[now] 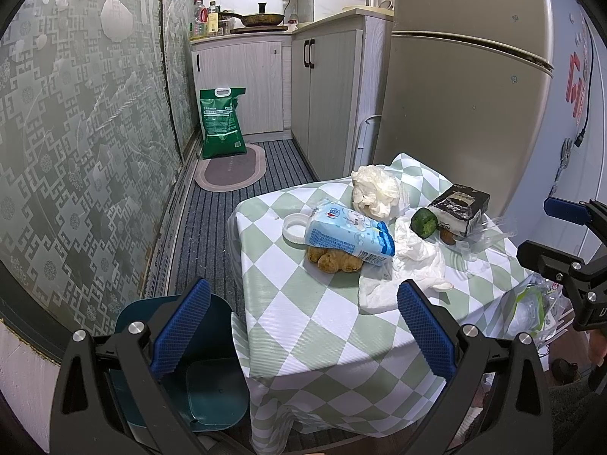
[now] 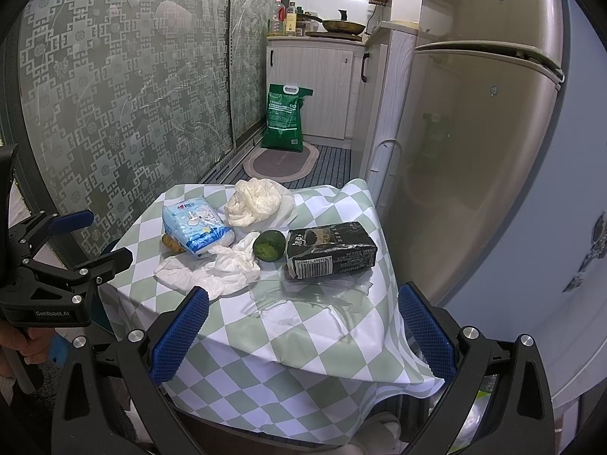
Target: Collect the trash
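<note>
Trash lies on a small table with a green-and-white checked cloth (image 1: pixel 303 318) (image 2: pixel 303 341): a blue-white packet (image 1: pixel 349 233) (image 2: pixel 195 227) over a brown lump (image 1: pixel 334 259), crumpled white tissue (image 1: pixel 413 261) (image 2: pixel 216 269), a cream plastic bag (image 1: pixel 373 189) (image 2: pixel 256 201), a green fruit half (image 1: pixel 425 222) (image 2: pixel 269 245), a black packet (image 1: pixel 459 208) (image 2: pixel 330 250), a white lid (image 1: pixel 294 227) and clear plastic film (image 2: pixel 311 295). My left gripper (image 1: pixel 303 326) is open above the table's near left edge. My right gripper (image 2: pixel 303 333) is open above the near edge.
A teal bin (image 1: pixel 197 379) stands on the floor left of the table. A fridge (image 1: pixel 463 94) is close behind on the right. A green sack (image 1: pixel 222 121) and a mat (image 1: pixel 231 168) lie in the narrow aisle by the cabinets (image 1: pixel 326 102).
</note>
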Action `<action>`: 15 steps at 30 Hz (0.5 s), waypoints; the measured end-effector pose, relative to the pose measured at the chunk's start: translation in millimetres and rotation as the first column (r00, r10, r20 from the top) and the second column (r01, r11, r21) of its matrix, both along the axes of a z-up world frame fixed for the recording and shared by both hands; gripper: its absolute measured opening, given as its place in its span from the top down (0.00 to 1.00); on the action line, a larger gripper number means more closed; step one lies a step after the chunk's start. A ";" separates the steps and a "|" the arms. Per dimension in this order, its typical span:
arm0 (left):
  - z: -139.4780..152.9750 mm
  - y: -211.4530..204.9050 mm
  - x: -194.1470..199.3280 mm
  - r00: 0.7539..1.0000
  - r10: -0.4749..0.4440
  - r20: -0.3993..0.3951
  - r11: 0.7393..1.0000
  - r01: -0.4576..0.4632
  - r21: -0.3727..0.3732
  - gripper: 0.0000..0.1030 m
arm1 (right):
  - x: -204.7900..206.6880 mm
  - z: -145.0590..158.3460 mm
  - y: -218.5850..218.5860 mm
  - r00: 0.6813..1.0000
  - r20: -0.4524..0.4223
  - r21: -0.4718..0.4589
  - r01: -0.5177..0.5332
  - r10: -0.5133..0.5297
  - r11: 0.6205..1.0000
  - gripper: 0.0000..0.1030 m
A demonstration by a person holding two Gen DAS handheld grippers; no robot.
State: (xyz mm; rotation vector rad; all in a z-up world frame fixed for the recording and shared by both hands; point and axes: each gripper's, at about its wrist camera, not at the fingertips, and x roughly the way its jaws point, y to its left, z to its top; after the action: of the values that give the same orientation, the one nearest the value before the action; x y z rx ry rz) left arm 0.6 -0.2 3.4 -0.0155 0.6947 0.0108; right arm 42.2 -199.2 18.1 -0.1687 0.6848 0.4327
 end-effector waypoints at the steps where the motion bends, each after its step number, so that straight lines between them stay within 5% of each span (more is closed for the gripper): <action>1: -0.1 -0.1 -0.1 1.000 -0.001 0.000 1.000 0.001 0.000 0.02 | 0.1 -0.1 0.0 1.000 0.000 0.000 0.001 -0.001 1.000 0.03; 15: 2.9 1.1 -0.1 1.000 -0.001 0.001 1.000 0.001 0.000 0.02 | -0.2 0.2 -0.3 1.000 0.002 -0.001 0.000 0.000 1.000 0.03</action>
State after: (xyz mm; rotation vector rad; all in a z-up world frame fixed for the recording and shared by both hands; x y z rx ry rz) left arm 0.5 0.9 6.2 -0.0155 0.6934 0.0102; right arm 42.1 -199.5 18.3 -0.1695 0.6831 0.4323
